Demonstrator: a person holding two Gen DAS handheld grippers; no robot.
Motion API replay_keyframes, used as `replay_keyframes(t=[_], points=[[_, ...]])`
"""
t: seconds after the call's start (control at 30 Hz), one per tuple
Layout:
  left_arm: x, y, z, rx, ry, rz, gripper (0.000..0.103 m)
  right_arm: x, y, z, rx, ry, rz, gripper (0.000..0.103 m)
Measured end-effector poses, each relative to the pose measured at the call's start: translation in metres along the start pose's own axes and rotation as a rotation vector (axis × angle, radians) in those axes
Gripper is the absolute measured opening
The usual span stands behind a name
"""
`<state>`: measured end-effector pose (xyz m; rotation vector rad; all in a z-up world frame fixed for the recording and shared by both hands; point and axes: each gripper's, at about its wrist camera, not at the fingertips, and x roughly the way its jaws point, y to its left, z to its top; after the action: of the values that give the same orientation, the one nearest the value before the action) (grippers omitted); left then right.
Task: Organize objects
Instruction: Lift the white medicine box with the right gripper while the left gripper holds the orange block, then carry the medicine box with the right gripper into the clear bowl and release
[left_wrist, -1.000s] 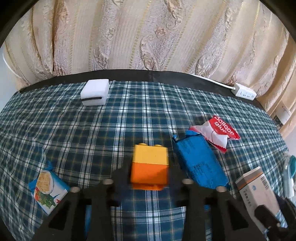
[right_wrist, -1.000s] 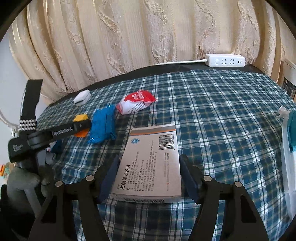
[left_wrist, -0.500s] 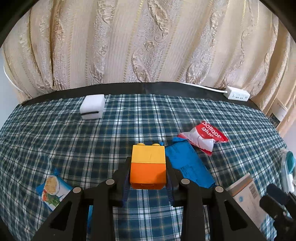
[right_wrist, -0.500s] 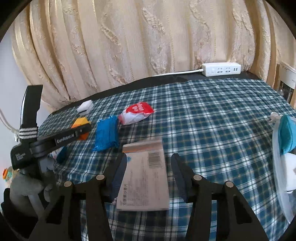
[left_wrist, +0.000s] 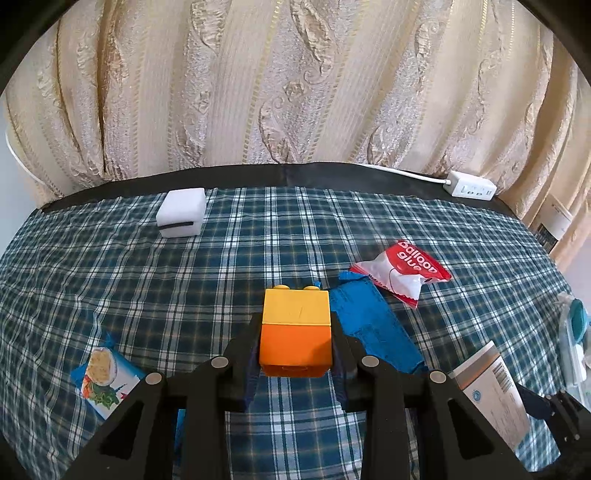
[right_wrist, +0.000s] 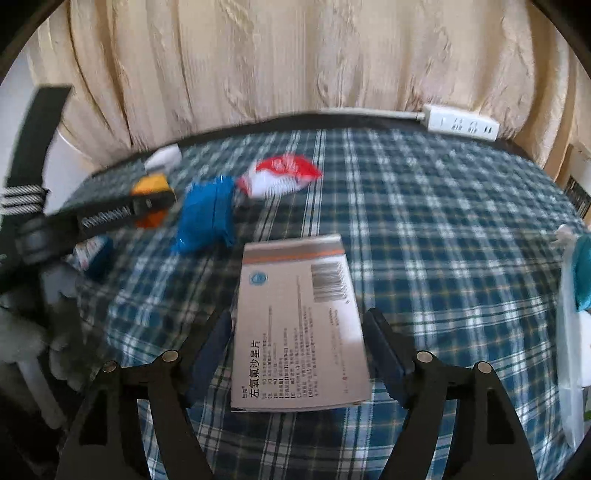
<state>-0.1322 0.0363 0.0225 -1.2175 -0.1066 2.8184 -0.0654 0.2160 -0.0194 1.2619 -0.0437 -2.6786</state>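
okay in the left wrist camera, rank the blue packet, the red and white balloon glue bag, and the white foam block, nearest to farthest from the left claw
1. Blue packet: just right of the left claw, beside the orange brick it grips.
2. Balloon glue bag: farther back, to the right.
3. White foam block: far left, near the cloth's back edge.

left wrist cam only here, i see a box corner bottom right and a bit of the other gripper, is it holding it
Observer: No. The right gripper straddles the medicine box, but its jaws have just been opening and the pads look just clear of its long edges.
Operator: how deep is it in the jaws
Observer: The fingertips sit about halfway along its sides.
Operator: which face is up
Observer: The face with the large Chinese print; the box lies on the checked cloth.
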Motion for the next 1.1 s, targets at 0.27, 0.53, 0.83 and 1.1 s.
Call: replay_keyframes(t=[0.27,0.53,0.83,1.1], points=[[-0.001,-0.001,0.001,0.001,0.0,-0.005,0.034,-0.002,-0.004,0.0,-0.002,-0.009,-0.005,0.064],[-0.006,-0.007,0.0,0.018,-0.007,-0.02,0.034,-0.023,-0.015,0.002,0.061,-0.087,0.003,0.064],[-0.01,-0.02,-0.003,0.051,-0.01,-0.043,0.034,-0.054,-0.041,-0.003,0.131,-0.148,-0.039,0.064],[-0.014,-0.035,-0.008,0.094,-0.013,-0.067,0.034,-0.085,-0.069,-0.01,0.186,-0.201,-0.092,0.064]])
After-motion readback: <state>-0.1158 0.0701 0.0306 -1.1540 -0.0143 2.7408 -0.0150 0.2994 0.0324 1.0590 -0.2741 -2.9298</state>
